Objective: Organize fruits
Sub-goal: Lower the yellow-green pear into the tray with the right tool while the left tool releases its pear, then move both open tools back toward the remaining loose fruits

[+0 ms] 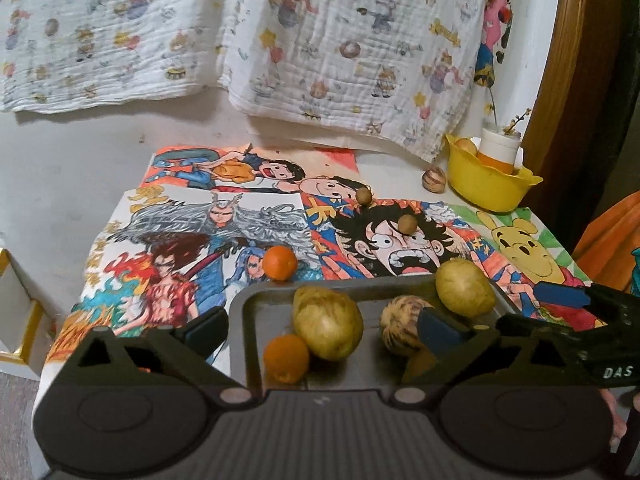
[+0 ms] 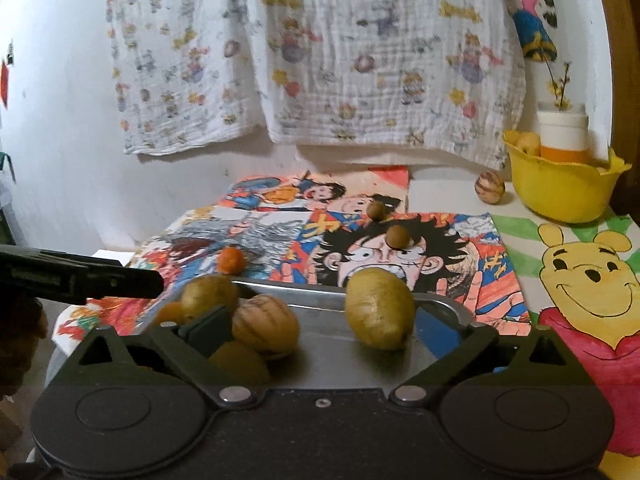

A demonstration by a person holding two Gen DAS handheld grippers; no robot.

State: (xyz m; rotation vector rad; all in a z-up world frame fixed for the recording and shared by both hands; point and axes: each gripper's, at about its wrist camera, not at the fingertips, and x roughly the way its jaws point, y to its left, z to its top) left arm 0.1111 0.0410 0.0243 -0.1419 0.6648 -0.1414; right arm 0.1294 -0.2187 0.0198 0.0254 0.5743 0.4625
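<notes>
A: How many fruits lie on the grey metal tray [image 1: 256,320]?

B: Five that I can count. Two large yellow-green oval fruits, one at the left [image 1: 328,322] and one at the far right edge [image 1: 464,288]; one pale striped round fruit [image 1: 400,330] between them; one small orange citrus [image 1: 286,358] at the near left, touching the left oval; and in the right wrist view a fifth, darker yellowish fruit [image 2: 240,362] sits near, partly hidden under the striped one.

A: And off the tray?

B: Four on the table covered with coloured cartoon drawings [image 1: 168,264]. One more small orange citrus [image 1: 280,263] just beyond the tray's far left corner, two small brown round fruits [image 1: 408,224] farther back, and one striped round fruit [image 1: 434,178] beside the yellow plastic bowl [image 1: 488,188] at the far right. The bowl holds a white and orange jar and at least one pale fruit.

A: The claws?

B: Left gripper [image 1: 320,330] tilts down over the tray's near edge, fingers spread wide, pinching nothing; fruits lie between its fingers but untouched. Right gripper [image 2: 320,328] points the same way, down over the tray, also spread wide and empty, the right oval fruit loose between its fingers.
</notes>
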